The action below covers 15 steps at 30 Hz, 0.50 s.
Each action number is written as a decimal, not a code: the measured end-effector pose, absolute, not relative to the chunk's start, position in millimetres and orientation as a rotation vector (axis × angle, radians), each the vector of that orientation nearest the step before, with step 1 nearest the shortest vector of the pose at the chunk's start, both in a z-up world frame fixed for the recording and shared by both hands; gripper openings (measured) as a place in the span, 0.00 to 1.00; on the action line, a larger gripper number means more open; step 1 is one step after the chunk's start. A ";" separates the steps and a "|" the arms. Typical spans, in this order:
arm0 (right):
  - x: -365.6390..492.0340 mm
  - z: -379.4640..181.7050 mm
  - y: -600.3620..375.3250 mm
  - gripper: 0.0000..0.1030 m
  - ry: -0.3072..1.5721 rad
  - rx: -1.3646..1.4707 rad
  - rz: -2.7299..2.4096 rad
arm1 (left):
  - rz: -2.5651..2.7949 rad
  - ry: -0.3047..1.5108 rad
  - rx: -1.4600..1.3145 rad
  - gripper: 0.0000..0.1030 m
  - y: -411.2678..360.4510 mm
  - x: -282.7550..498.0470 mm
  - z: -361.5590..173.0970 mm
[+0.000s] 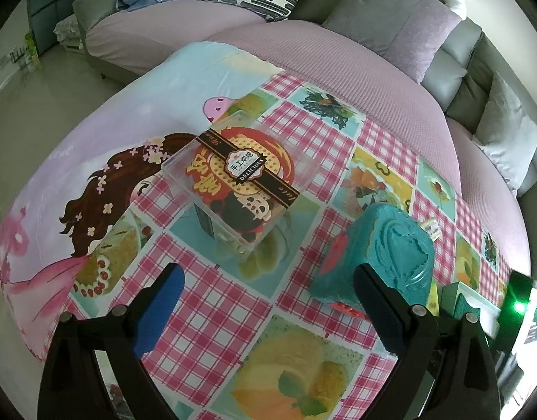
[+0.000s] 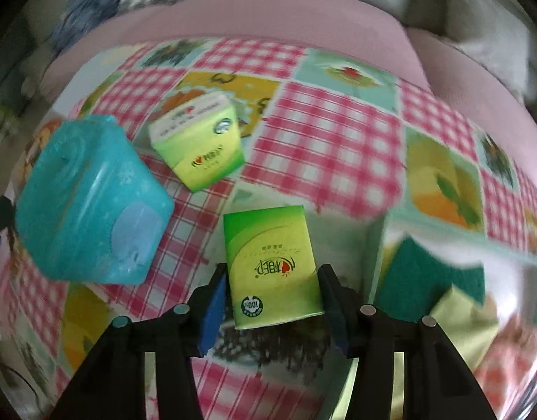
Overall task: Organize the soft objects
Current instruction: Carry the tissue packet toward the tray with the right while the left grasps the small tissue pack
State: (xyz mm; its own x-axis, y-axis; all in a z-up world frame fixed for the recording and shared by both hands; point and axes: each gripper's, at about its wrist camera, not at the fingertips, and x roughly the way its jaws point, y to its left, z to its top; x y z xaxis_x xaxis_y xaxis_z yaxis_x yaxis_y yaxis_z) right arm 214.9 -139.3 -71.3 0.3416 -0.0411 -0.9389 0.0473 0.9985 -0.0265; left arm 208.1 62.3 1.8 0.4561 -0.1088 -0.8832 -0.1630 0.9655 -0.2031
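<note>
We're mid-pick: right gripper (image 2: 271, 301) clamps the green tissue pack (image 2: 270, 266) above the checkered cloth (image 2: 338, 140). Left gripper (image 1: 268, 290) wide open, empty. Next, probably carry it to the clear box (image 1: 233, 189).

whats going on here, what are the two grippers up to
The right gripper is shut on a green tissue pack, held above the checked cloth. The left gripper is open and holds nothing, near a teal tissue pack and a clear plastic box. A second green pack lies on the cloth.
</note>
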 end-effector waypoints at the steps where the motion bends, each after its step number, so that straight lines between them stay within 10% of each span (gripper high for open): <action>1: 208.4 -68.8 -141.2 0.51 1.213 0.032 -0.068 | 0.034 1.100 -0.272 0.94 61.8 207.8 2.5; 15: 151.6 -21.7 -159.3 0.49 1.043 0.115 -0.143 | 0.001 1.073 -0.181 0.94 38.6 205.0 14.6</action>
